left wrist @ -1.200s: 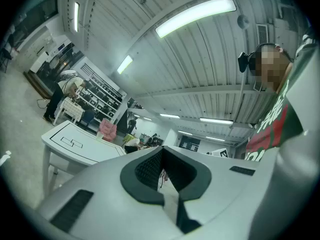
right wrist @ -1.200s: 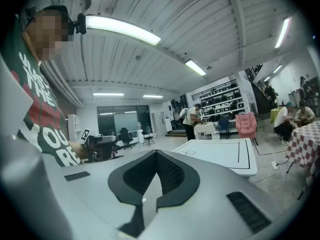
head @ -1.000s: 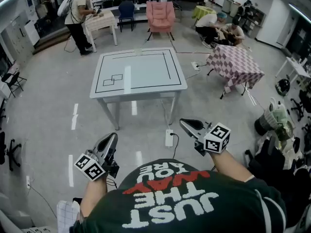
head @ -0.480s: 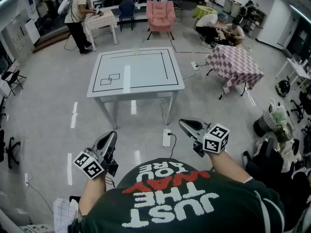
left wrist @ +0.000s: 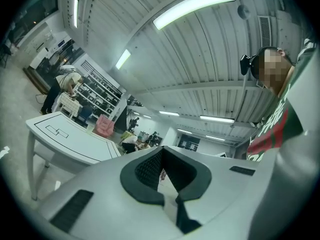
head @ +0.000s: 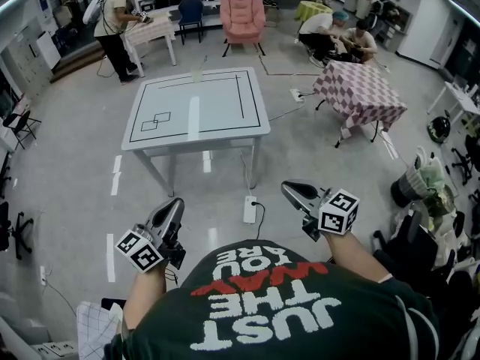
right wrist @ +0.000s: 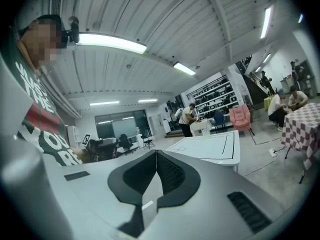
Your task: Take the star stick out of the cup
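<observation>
1. Shirt (head: 270, 306): dark, printed, worn by the person who holds both grippers; nearest item, well short of the table.
2. Left gripper (head: 175, 203): on the near side of the table, left of its middle, well apart from it. Jaws pressed together, pad to pad; marker cube at its rear.
3. Right gripper (head: 288, 188): on the near side of the table, off its right corner, well apart from it. Jaws closed tip to tip.
4. Power strip (head: 250, 208): white, on the floor between the grippers and the table's near edge, with a dark cable (head: 264, 214) curling off it. It lies in the path to the table.
5. Table (head: 217, 103): white, four-legged, black lines and two small rectangles on its top.
6. Pale item (head: 197, 74): small, upright, at the middle of the table's far edge. Too small to tell whether it is the cup with the star stick.
7. Bags (head: 424, 182): heaped on the floor, well right of the table.
8. Checked table (head: 358, 92): right of the table, apart from it.
9. Armchair (head: 242, 13): pink, beyond the table's far edge.
10. Standing person (head: 112, 25): beyond the table's far left corner, at a small white desk (head: 154, 32).
11. Crouching people (head: 330, 36): beyond the table's far right corner, behind the checked table.
</observation>
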Tool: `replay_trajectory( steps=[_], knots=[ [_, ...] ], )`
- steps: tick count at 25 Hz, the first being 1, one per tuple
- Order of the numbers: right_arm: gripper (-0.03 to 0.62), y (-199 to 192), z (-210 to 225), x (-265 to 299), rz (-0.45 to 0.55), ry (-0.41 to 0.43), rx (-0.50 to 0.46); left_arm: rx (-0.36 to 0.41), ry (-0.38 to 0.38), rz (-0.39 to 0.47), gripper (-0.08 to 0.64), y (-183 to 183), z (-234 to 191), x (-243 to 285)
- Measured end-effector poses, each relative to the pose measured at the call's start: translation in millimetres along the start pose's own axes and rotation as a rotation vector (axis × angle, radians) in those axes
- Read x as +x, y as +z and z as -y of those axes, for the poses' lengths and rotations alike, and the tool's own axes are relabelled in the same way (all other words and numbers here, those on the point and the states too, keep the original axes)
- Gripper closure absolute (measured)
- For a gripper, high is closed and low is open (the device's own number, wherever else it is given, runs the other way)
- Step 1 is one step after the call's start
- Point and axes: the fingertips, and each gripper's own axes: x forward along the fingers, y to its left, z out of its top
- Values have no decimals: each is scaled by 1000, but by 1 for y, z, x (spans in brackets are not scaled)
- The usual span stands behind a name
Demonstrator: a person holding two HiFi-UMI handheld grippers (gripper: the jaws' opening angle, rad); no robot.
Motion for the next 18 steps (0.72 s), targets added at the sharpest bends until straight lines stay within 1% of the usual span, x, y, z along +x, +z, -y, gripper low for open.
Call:
replay_trajectory(
  steps=[4, 9, 14, 18],
  knots=[
    [558, -1, 24, -21, 11, -5, 22, -7, 2, -18, 556, -13, 15, 22],
    [558, -9, 44, -21, 13, -5, 52, -5, 23, -39, 557, -19, 8, 32],
    [558, -8, 59, 10, 4, -4, 62, -21, 42, -36, 556, -12, -27, 35],
    [558, -3, 71, 54, -10, -15, 56, -40, 31, -42, 556, -2, -75, 42]
  ],
)
